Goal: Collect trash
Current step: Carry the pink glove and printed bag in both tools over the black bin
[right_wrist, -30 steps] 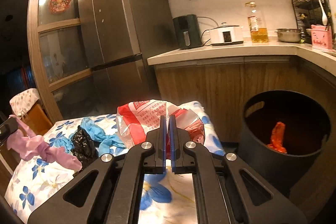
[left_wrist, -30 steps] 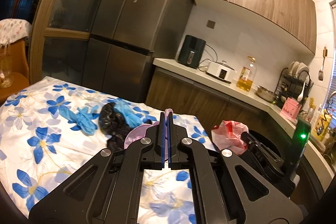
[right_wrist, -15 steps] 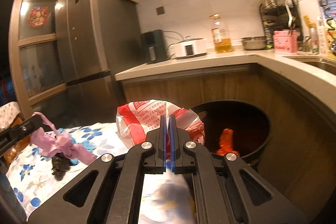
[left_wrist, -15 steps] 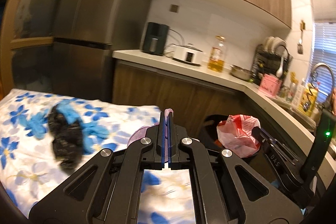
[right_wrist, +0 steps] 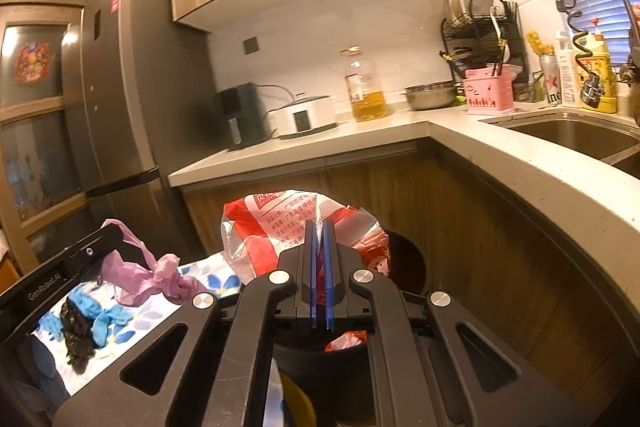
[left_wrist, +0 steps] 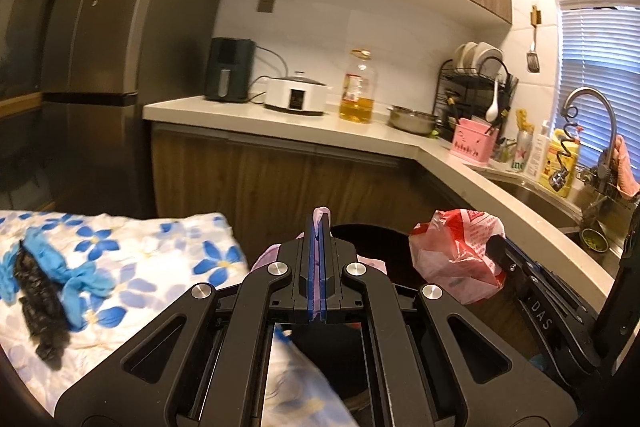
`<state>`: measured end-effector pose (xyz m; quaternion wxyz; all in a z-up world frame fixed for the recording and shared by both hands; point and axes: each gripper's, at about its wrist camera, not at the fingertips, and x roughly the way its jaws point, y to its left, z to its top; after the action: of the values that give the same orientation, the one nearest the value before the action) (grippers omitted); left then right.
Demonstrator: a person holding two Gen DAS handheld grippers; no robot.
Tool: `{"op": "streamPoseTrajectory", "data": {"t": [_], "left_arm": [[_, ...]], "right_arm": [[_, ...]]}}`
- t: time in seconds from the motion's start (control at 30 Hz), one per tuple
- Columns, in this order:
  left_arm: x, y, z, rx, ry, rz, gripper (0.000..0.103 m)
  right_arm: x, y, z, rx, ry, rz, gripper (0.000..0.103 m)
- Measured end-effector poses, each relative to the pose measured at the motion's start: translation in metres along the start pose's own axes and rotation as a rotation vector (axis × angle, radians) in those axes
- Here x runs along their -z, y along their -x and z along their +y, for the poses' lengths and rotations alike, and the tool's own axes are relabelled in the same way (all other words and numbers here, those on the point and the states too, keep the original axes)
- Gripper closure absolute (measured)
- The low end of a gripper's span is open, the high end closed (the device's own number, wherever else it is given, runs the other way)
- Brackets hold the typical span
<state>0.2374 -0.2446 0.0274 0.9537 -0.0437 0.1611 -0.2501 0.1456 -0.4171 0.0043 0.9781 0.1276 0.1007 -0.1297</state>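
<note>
While both hands hang over the bin, this is how it looks:
Room: kitchen, grey fridge [left_wrist: 100,39], pale counter [right_wrist: 304,143] with sink [right_wrist: 568,135] at the right.
Surface: flowered cloth [left_wrist: 132,259] on the table, left of the bin.
Bin: dark round bin [right_wrist: 408,267] by the cabinets; something red lies inside.
Left gripper [left_wrist: 319,227]: jaws closed on a pink glove [right_wrist: 156,275], which dangles at the bin's edge.
Right gripper [right_wrist: 319,227]: jaws clamped on a red-and-white plastic bag [right_wrist: 276,227], above the bin.
On the cloth: blue glove [left_wrist: 76,275] and black bag [left_wrist: 40,303], touching, well apart from the bin.
</note>
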Motion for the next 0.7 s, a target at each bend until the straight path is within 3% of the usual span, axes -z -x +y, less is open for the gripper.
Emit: {"op": "streamPoseTrajectory", "data": {"t": [0.3,0.7], "left_arm": [[-0.014,-0.031,-0.027,0.042,-0.037,-0.013,0.103],[-0.009,-0.072,-0.033,0.089,-0.024,0.02,0.103]], "right_arm": [[-0.008,-0.016,-0.018,0.026,-0.039,-0.006,0.099],[-0.004,-0.04,-0.023,0.038,-0.047,0.03,0.099]]}}
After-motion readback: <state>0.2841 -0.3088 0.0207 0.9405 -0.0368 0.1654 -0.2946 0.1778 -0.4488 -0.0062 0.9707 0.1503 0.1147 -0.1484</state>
